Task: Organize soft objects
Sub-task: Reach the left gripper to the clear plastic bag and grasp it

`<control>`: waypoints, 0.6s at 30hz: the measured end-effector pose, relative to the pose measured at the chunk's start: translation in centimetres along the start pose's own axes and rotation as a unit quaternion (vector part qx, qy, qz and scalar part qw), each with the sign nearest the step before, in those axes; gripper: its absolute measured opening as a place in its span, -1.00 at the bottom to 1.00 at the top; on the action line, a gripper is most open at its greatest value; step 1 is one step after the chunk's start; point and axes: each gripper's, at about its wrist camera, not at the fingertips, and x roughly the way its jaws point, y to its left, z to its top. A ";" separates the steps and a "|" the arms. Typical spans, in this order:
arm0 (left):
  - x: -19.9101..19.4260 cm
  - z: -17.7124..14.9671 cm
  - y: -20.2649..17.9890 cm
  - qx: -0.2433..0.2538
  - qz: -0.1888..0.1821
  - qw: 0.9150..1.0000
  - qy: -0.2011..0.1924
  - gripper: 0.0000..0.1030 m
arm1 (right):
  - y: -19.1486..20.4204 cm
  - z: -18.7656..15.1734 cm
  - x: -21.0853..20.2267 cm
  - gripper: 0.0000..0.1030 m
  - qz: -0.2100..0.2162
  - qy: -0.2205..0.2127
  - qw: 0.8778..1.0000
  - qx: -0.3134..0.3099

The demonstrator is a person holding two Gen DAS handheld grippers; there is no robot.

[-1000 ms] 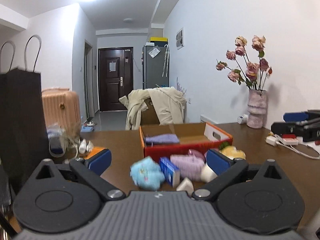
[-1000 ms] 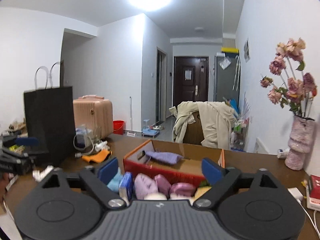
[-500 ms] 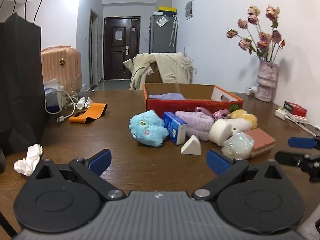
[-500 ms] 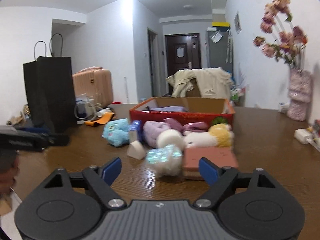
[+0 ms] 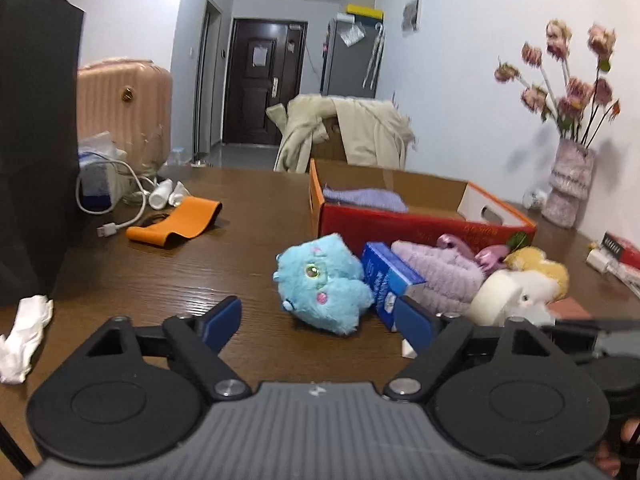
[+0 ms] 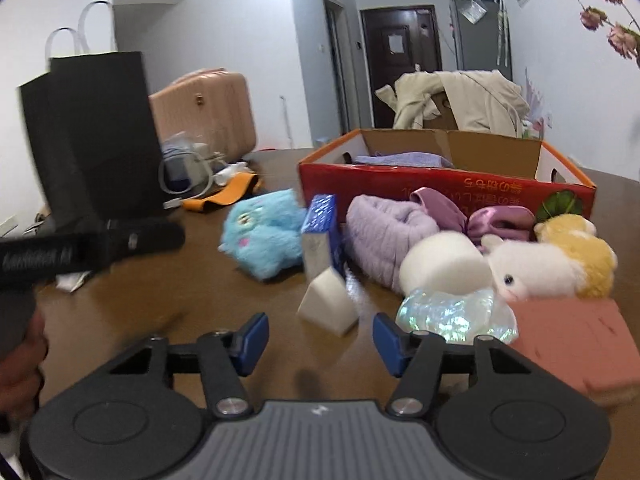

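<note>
- Toys, among them a blue plush (image 5: 322, 282) and a white wedge (image 6: 327, 300), lie mid-tabletop (image 5: 160, 272) before the box (image 6: 440, 188).
- Left gripper (image 5: 320, 316): jaws closing, nothing gripped.
- Right gripper (image 6: 320, 338): jaws closing, empty.

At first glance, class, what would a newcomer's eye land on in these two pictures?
Most likely the fluffy blue plush toy, lying on the brown table just ahead of the left gripper, whose jaws are closing with nothing between them. Behind it stands the open red cardboard box, with a heap of soft things at its front: a lilac fuzzy item, a white plush and a yellow one.
</note>
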 end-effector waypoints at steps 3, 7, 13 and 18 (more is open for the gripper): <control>2.1 0.6 0.4 -0.004 -0.006 1.000 0.020 0.42 | -0.1 0.8 1.9 -0.01 -0.011 0.008 1.000 -0.009; 3.8 1.0 -0.3 -0.002 -0.025 0.999 0.027 0.42 | 0.0 0.8 3.3 -0.28 -0.010 0.015 1.000 -0.021; 4.2 0.5 -2.4 0.021 -0.052 0.998 0.036 0.44 | -0.3 0.7 0.1 -0.54 0.019 -0.003 1.000 -0.023; 3.6 0.2 -5.3 0.040 -0.115 0.992 0.041 0.43 | -2.7 0.5 -6.8 -0.54 0.031 -0.058 0.998 0.007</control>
